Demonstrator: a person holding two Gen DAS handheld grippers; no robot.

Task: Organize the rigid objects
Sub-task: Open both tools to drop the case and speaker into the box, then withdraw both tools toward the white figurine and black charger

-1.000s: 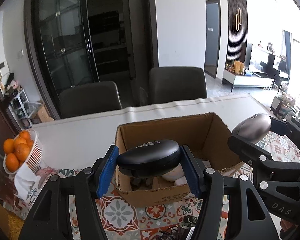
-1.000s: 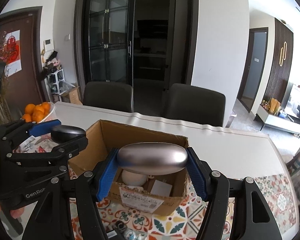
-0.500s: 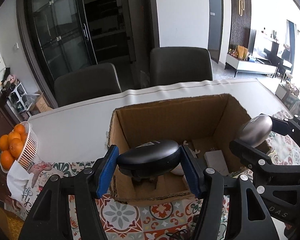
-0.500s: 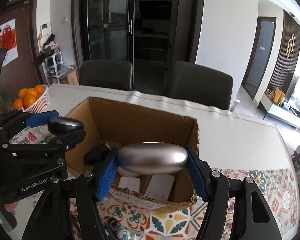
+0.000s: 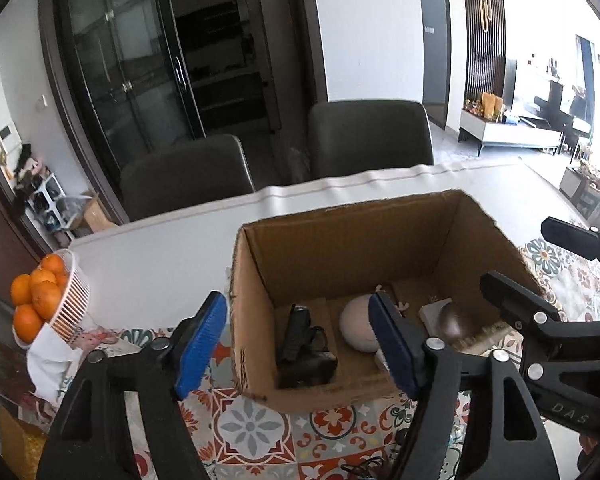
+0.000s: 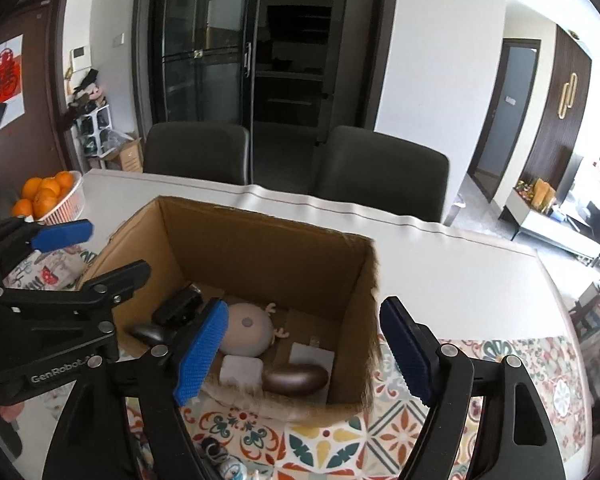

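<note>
An open cardboard box [image 5: 360, 240] [image 6: 260, 252] stands on the table right in front of both grippers. A silver oval case [image 6: 296, 378] [image 5: 454, 320] lies at its near right, and a black oval case [image 6: 146, 332] [image 5: 310, 366] at its left beside a slim black device [image 6: 178, 304]. A beige round toy [image 6: 246, 330] [image 5: 356, 322] and a white block [image 6: 240, 368] lie between them. My left gripper [image 5: 300, 344] [image 6: 88, 256] hangs over the box's left part with its jaws opening and nothing between them. My right gripper [image 6: 304, 354] [image 5: 544, 266], over the right part, is likewise opening and empty.
A white basket of oranges [image 5: 66, 300] [image 6: 66, 204] stands at the table's left. A patterned cloth [image 5: 256, 424] covers the near side, with small items [image 6: 224, 460] on it at the front edge. Two dark chairs [image 5: 368, 136] stand behind the white tabletop [image 6: 440, 264].
Both grippers have opened. The black case left the left jaws and the silver case left the right jaws; both now lie in the box. The grippers have come closer over it.
</note>
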